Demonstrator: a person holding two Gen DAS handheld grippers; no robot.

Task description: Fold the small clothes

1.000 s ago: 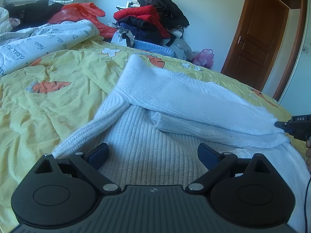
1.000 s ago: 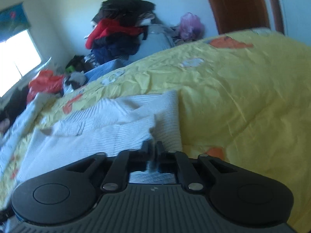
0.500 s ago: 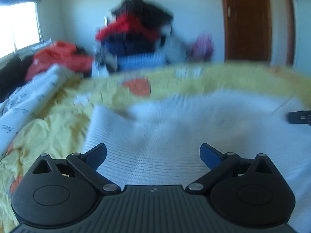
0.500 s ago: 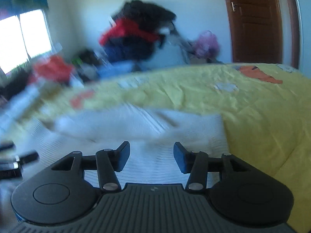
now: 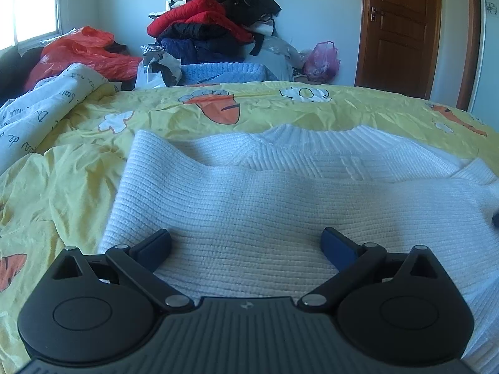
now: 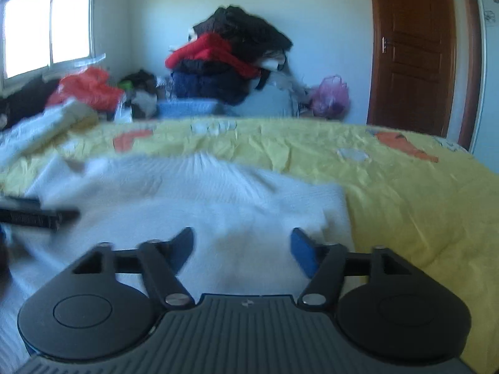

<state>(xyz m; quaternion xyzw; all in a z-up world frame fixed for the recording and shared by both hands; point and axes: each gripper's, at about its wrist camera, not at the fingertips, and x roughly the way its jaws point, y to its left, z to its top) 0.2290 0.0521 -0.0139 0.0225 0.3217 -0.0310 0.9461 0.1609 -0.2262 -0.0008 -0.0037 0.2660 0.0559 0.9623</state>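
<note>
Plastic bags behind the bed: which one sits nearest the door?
The pink bag, on the floor just left of the brown door. The red bag lies far off by the window.

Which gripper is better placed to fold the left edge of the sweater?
Probably the left gripper: open, and the sweater left edge lies just beside it. The right gripper, opening with nothing between its fingers, is over the right edge.
</note>
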